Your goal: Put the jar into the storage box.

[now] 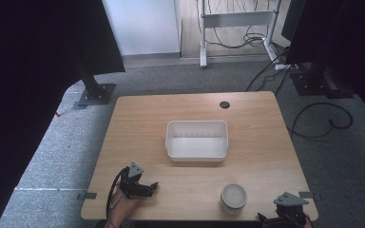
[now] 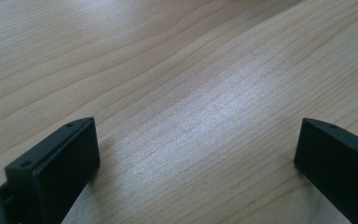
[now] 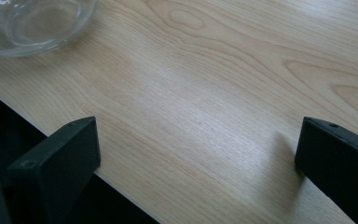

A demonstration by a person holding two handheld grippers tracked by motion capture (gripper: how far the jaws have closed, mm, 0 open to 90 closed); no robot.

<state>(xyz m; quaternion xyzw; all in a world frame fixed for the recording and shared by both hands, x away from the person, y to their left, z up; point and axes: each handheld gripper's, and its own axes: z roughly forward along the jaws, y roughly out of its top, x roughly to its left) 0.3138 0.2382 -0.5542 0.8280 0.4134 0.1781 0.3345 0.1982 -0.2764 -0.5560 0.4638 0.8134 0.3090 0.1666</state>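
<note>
Jaws on both sides are spread wide with nothing between them, just bare counter (image 2: 205,93). Your right gripper (image 1: 289,209) sits at the near right corner, and the glass jar (image 1: 233,197) stands upright just to its left, up-left of the jaws in the right gripper view (image 3: 32,23). Left gripper (image 1: 140,186) is farther off. White bin (image 1: 197,140) lies beyond the jar, mid-counter. Right looks like the nearer reach.
</note>
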